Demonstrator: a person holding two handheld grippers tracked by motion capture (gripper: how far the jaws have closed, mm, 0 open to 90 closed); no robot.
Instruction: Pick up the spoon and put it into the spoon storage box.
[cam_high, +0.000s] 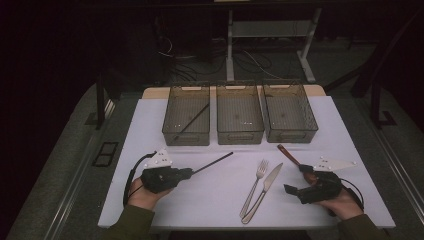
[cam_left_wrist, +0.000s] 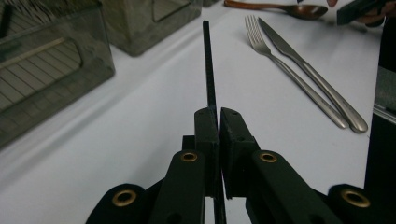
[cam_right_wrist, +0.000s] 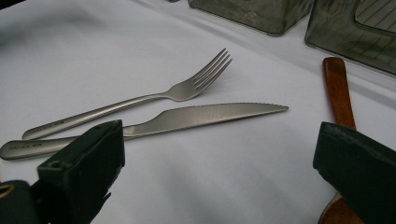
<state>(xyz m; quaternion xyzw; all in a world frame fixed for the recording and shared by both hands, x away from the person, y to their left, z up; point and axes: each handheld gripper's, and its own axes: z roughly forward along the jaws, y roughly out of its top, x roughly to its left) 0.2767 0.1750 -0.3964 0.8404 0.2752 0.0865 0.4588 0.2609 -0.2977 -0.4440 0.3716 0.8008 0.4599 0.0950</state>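
White table (cam_high: 215, 200): left gripper (cam_high: 192, 171) level, pinching black chopstick (cam_high: 215, 161).

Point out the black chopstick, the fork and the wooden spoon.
black chopstick (cam_left_wrist: 209, 70): left gripper view, mid-shaft.
fork (cam_right_wrist: 187, 88): right gripper view, neck below the tines.
wooden spoon (cam_right_wrist: 338, 88): right gripper view, handle.

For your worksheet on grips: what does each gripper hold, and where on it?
Left gripper clamps a black chopstick near one end; right gripper holds nothing.
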